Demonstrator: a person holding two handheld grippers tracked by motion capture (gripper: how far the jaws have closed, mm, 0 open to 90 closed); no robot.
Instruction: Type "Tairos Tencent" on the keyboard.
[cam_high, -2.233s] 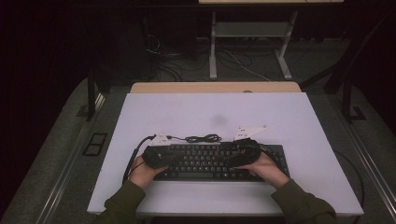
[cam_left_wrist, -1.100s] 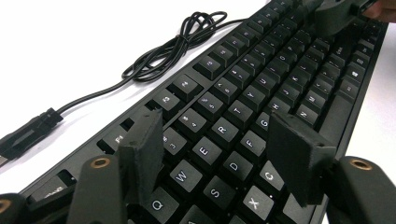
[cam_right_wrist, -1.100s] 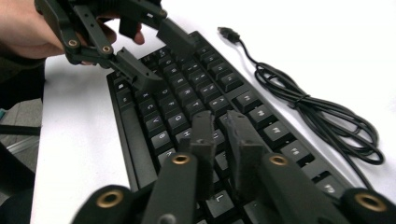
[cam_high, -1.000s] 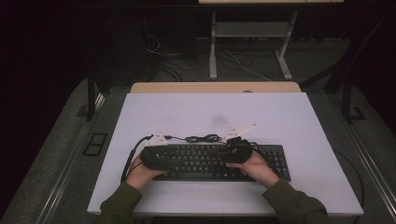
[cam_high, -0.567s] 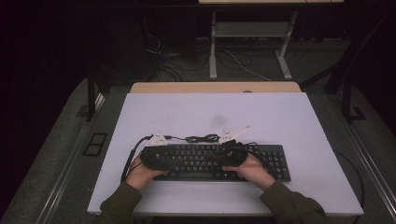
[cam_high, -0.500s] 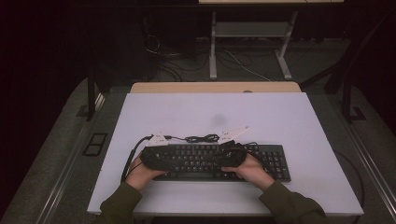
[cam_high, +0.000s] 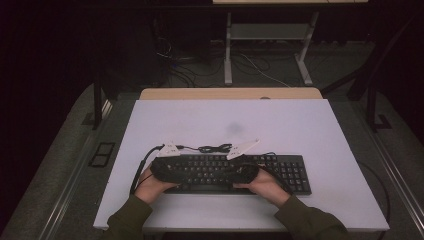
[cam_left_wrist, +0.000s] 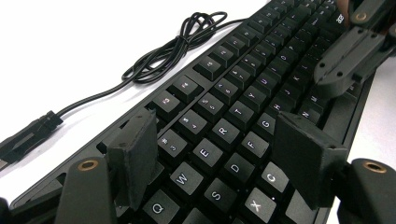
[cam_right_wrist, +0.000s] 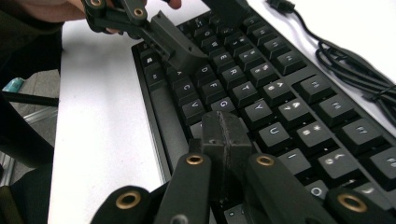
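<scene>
A black keyboard (cam_high: 285, 172) lies along the front of the white table (cam_high: 225, 117). My left gripper (cam_high: 175, 170) hangs over its left end. In the left gripper view the left gripper (cam_left_wrist: 219, 156) stands open, one pad on each side above the letter keys (cam_left_wrist: 224, 130), with nothing gripped. My right gripper (cam_high: 243, 171) is over the middle of the keyboard. Its pads (cam_right_wrist: 224, 133) are shut flat against each other, with the tip low over the keys near G and H (cam_right_wrist: 233, 105); whether it touches a key I cannot tell. The left gripper (cam_right_wrist: 201, 23) shows farther along the keys.
The keyboard's black cable (cam_high: 215, 148) lies coiled just behind it, with its plug (cam_left_wrist: 28, 135) loose on the table. A wooden strip (cam_high: 230, 93) runs along the table's far edge. A metal stand (cam_high: 270, 32) and floor cables sit beyond in the dark.
My right gripper has slid left along the keyboard, from its right part to its middle, closer to the left gripper. The left gripper has stayed where it was.
</scene>
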